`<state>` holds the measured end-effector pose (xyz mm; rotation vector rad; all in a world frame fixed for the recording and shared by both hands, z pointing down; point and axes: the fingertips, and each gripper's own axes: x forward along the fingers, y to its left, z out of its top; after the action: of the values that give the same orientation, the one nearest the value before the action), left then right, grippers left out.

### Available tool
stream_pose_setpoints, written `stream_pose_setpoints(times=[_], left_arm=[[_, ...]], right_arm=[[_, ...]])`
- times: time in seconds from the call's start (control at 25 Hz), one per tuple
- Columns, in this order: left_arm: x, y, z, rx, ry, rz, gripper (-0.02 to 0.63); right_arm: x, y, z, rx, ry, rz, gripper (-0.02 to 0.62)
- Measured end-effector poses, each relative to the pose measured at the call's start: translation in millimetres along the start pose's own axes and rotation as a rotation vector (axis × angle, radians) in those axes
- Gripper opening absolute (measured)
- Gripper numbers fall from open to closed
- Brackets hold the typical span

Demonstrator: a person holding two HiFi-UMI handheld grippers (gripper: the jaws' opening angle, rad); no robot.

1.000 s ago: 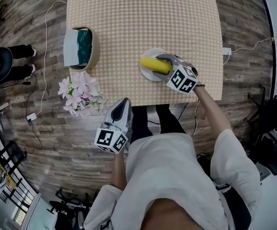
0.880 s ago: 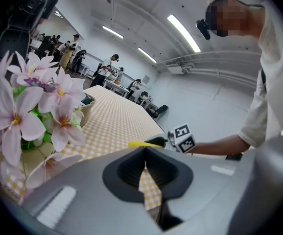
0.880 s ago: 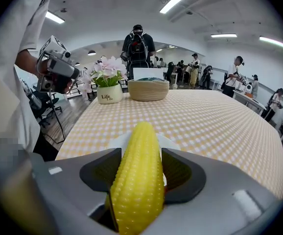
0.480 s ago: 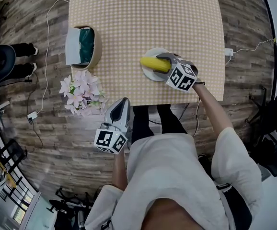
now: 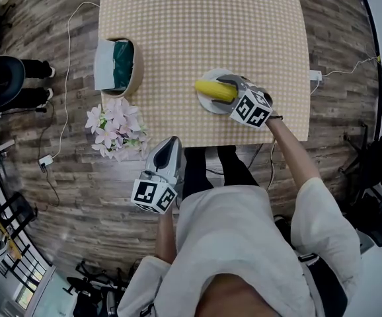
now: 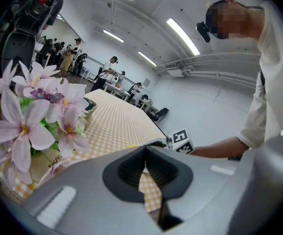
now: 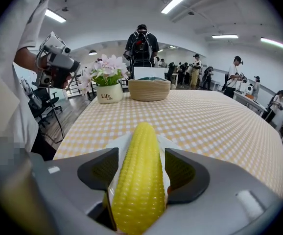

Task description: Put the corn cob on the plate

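A table (image 5: 204,18) under a yellow-and-white checked cloth stands on a dark plank floor (image 5: 65,197) crossed by cables. The gripper views show a bright white hall with strip lights and people far off.

The corn cob (image 5: 212,89) lies on the white plate (image 5: 207,104), right of centre near the table's lower edge. Its long axis runs left to right across the head view, with the tapered tip at the left.

The right gripper (image 5: 227,89) straddles the cob's right end and hides it. Its jaws are opening, and the pads seem just clear of the kernels.

The left gripper (image 5: 172,141) hangs below the table edge near the flowers (image 5: 115,127), its jaws together and empty. A basket (image 5: 118,65) sits at centre left.
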<state>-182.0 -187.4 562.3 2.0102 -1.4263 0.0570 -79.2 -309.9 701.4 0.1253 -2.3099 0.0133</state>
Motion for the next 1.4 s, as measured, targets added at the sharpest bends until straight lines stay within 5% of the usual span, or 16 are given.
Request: stream_pose_setpoints(times=[0.4, 0.76, 1.04, 1.4], left_arm=[[-2.3, -10.5, 4.0, 0.008, -0.019, -0.015, 0.008], [-10.7, -32.1, 10.3, 0.048, -0.043, -0.031, 0.008], [-20.7, -52.2, 12.1, 0.081, -0.06, -0.037, 0.008], [-16.4, -88.4, 57.2, 0.192, -0.147, -0.119, 0.008]], right_arm=[[-21.5, -5.0, 20.0, 0.021, -0.074, -0.05, 0.281], [-61.0, -17.7, 28.2, 0.062, -0.146, -0.202, 0.0], [-84.9, -9.1, 30.8, 0.104, -0.176, -0.259, 0.0], [-155.0, -13.3, 57.6, 0.402, -0.386, -0.39, 0.0]])
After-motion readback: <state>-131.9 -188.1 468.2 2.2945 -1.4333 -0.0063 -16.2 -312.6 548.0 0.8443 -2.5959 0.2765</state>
